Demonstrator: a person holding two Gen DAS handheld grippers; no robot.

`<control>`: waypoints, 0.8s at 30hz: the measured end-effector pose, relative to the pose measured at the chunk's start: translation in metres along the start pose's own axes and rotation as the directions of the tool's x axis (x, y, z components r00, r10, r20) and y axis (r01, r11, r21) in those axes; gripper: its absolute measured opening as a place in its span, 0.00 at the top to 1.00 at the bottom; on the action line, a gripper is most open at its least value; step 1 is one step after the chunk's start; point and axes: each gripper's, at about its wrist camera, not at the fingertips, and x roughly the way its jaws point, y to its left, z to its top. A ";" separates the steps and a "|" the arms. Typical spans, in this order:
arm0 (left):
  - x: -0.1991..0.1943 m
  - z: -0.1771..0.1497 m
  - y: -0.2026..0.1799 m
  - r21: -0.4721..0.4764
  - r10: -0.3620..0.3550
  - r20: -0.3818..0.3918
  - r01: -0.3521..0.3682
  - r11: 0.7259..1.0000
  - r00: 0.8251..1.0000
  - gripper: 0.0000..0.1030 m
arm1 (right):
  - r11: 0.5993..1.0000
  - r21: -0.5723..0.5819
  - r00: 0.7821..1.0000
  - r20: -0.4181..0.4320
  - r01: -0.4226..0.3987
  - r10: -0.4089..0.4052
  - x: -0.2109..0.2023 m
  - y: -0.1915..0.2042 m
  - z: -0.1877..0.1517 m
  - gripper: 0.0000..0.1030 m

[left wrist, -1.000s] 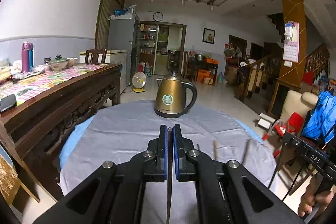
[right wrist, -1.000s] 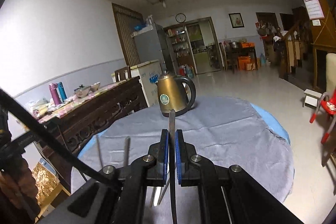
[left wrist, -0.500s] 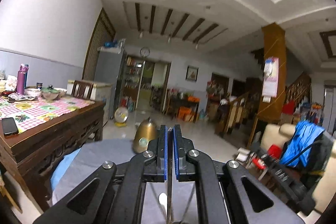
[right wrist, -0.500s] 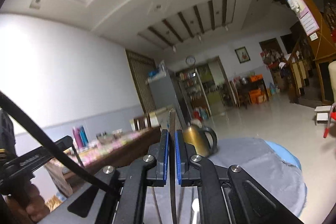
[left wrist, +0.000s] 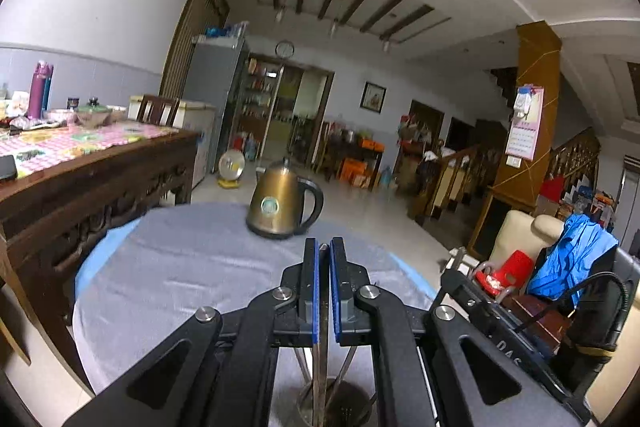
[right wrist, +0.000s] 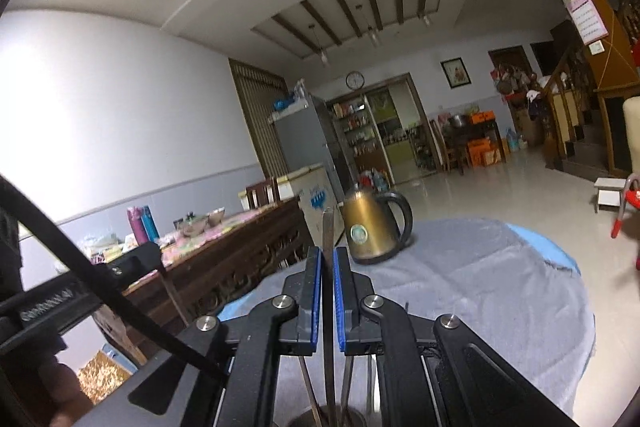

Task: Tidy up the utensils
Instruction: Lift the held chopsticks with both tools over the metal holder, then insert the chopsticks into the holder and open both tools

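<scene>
Left wrist view: left hand-held gripper (left wrist: 323, 255) pressed together on a thin metal utensil (left wrist: 320, 367), its lower end in a holder (left wrist: 336, 405) with other utensils. Kettle (left wrist: 280, 205) ahead on the grey-clothed counter (left wrist: 180, 267).

Right wrist view: right hand-held gripper (right wrist: 327, 259) pinching a flat utensil (right wrist: 329, 227), upright, over the same holder (right wrist: 316, 419).

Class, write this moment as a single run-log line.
left tongs: shut on utensil | right tongs: shut on utensil | holder below | kettle beyond
</scene>
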 end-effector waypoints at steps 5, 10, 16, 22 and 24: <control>0.005 -0.012 -0.001 0.015 0.021 -0.064 -0.020 1.000 0.998 0.95 | 1.000 0.003 0.999 -0.044 0.006 -0.006 -0.008 -0.008 -0.012 0.94; 0.001 -0.012 -0.002 0.017 0.022 -0.088 -0.021 1.000 0.996 0.95 | 1.000 0.002 0.997 -0.073 0.004 -0.004 -0.013 -0.006 -0.014 0.94; -0.005 -0.007 -0.001 0.025 0.014 -0.120 -0.011 1.000 0.993 0.82 | 0.999 0.006 0.993 -0.109 -0.034 0.035 -0.021 -0.004 -0.014 0.91; -0.027 0.000 0.003 0.094 0.109 -0.042 -0.105 0.990 0.993 0.22 | 0.997 0.051 0.993 -0.098 -0.060 0.064 -0.034 -0.008 -0.003 0.46; -0.029 -0.003 0.009 0.112 0.150 -0.049 -0.144 0.983 0.987 0.22 | 0.997 0.064 0.997 -0.058 -0.052 0.056 -0.044 -0.013 0.000 0.44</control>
